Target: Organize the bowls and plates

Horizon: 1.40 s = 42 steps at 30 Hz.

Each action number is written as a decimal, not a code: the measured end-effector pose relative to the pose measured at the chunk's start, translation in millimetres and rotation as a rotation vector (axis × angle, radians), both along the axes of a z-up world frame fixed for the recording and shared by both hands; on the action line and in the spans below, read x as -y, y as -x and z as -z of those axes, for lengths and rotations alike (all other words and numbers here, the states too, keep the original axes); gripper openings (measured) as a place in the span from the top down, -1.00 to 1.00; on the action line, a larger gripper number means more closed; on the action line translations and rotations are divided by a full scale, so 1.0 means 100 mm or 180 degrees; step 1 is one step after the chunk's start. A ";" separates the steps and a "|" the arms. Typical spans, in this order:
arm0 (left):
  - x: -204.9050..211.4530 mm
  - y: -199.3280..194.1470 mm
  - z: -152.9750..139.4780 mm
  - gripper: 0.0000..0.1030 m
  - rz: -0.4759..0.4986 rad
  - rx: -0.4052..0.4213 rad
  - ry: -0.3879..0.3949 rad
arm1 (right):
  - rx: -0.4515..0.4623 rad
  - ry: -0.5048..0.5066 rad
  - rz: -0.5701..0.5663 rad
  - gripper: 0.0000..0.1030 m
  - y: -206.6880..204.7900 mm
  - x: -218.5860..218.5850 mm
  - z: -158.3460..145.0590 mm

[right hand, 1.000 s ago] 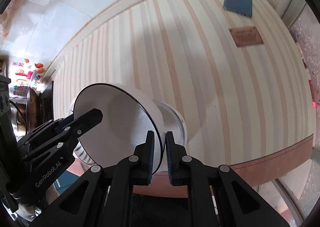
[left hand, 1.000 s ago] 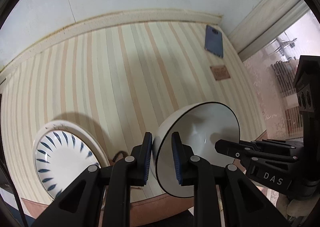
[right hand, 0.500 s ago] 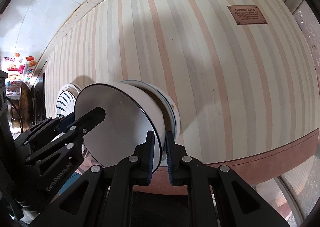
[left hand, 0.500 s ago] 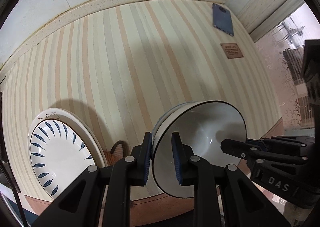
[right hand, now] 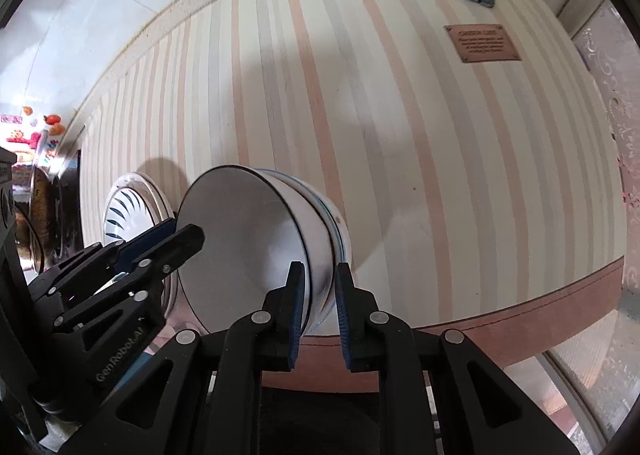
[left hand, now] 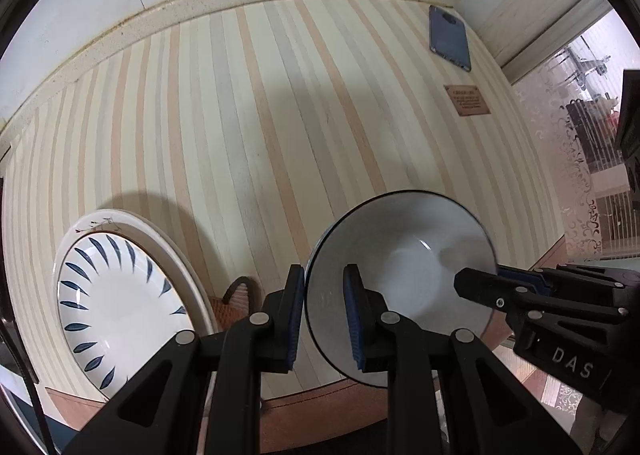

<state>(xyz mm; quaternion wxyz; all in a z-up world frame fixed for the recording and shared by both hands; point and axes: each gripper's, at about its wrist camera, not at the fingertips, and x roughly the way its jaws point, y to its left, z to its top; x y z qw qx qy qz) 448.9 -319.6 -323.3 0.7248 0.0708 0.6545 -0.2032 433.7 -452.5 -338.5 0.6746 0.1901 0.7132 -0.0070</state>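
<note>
Near the front edge of the striped tablecloth, toward the right: one white bowl, glossy inside, thin dark line around the rim, held between both grippers. It sits nested in a second bowl, of which only a sliver of white wall with a blue rim line shows beneath it; the right wrist view shows the pair stacked together. Left gripper: fingers slightly apart, straddling the near rim of the top bowl, one blue pad outside the wall, one inside; whether the pads press the rim cannot be told. Right gripper: fingers likewise narrowly parted, one on either side of the opposite rim, spanning the walls of both bowls; firm contact cannot be told. Left of the bowls, near the same front edge: one white plate with dark blue leaf-shaped strokes radiating around its well, resting on a larger cream plate whose rim shows around it. Far right corner of the table: a blue phone lying flat, and just in front of it a small brown label on the cloth, its text too small to read.
</note>
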 end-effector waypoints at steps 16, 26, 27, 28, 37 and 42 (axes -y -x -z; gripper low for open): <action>-0.25 0.47 -1.07 -0.24 0.0305 0.0632 0.0293 | 0.0822 0.0594 0.0107 -0.48 0.78 -0.17 -1.21; -0.45 0.72 -1.54 -0.72 0.0345 0.0779 0.0586 | 0.1130 0.0623 0.0219 -0.62 1.26 -0.33 -1.83; -0.46 0.74 -1.57 -0.72 0.0346 0.0775 0.0610 | 0.1159 0.0625 0.0231 -0.62 1.30 -0.34 -1.90; -0.48 0.75 -1.58 -0.72 0.0344 0.0772 0.0625 | 0.1192 0.0622 0.0242 -0.62 1.34 -0.35 -1.97; -0.52 0.75 -1.59 -0.72 0.0299 0.0710 0.0706 | 0.1216 0.0554 0.0367 -0.64 1.36 -0.27 -2.05; -0.49 0.63 -1.42 -0.72 0.0257 0.0595 0.0702 | 0.1075 0.0335 0.0459 -0.67 1.22 -0.10 -1.76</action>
